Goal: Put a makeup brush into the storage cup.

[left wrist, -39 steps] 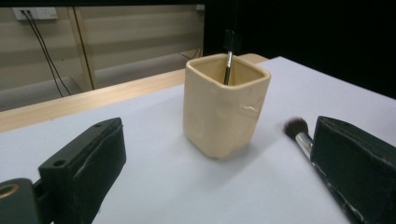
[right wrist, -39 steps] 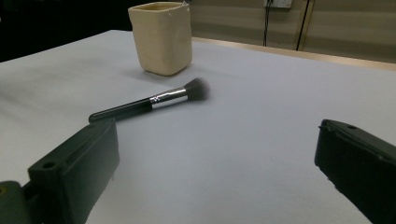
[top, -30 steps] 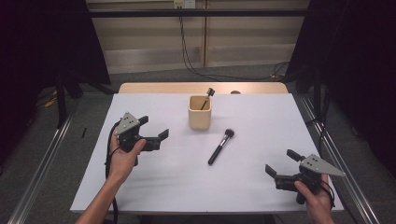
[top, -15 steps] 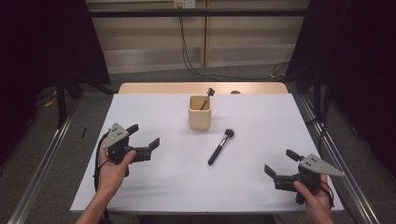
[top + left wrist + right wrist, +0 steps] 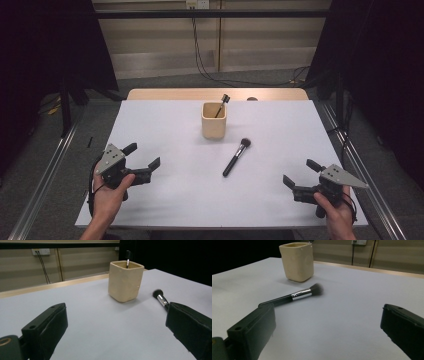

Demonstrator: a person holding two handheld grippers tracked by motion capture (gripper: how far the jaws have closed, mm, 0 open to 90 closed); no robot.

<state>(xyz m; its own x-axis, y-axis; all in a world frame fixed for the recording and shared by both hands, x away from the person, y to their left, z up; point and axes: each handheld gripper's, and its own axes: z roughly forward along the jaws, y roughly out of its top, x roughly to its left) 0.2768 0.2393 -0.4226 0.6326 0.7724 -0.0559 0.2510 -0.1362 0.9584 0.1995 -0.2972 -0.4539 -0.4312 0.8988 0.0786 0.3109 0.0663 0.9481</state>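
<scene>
High view puts the brush [image 5: 237, 157] flat on the white bench [image 5: 170, 210], between the two hand-held grippers and ahead of both, just short of the cup [image 5: 214, 120] that already holds a second, thinner brush [image 5: 221, 105]. Its long axis runs on a slant: the bristle head points up toward the cup and a little toward the right side, the black handle trails back toward the person. The left hand-held gripper [image 5: 142, 162] hovers with jaws wide apart and nothing between them; the brush lies ahead of it and off to its right. The right hand-held gripper [image 5: 301, 179] is likewise spread wide and empty, with the brush ahead and to its left. Neither is plainly nearer. From the right gripper view the handle end lies close beyond one jaw, so a grasp across the handle looks the likelier next move.
</scene>
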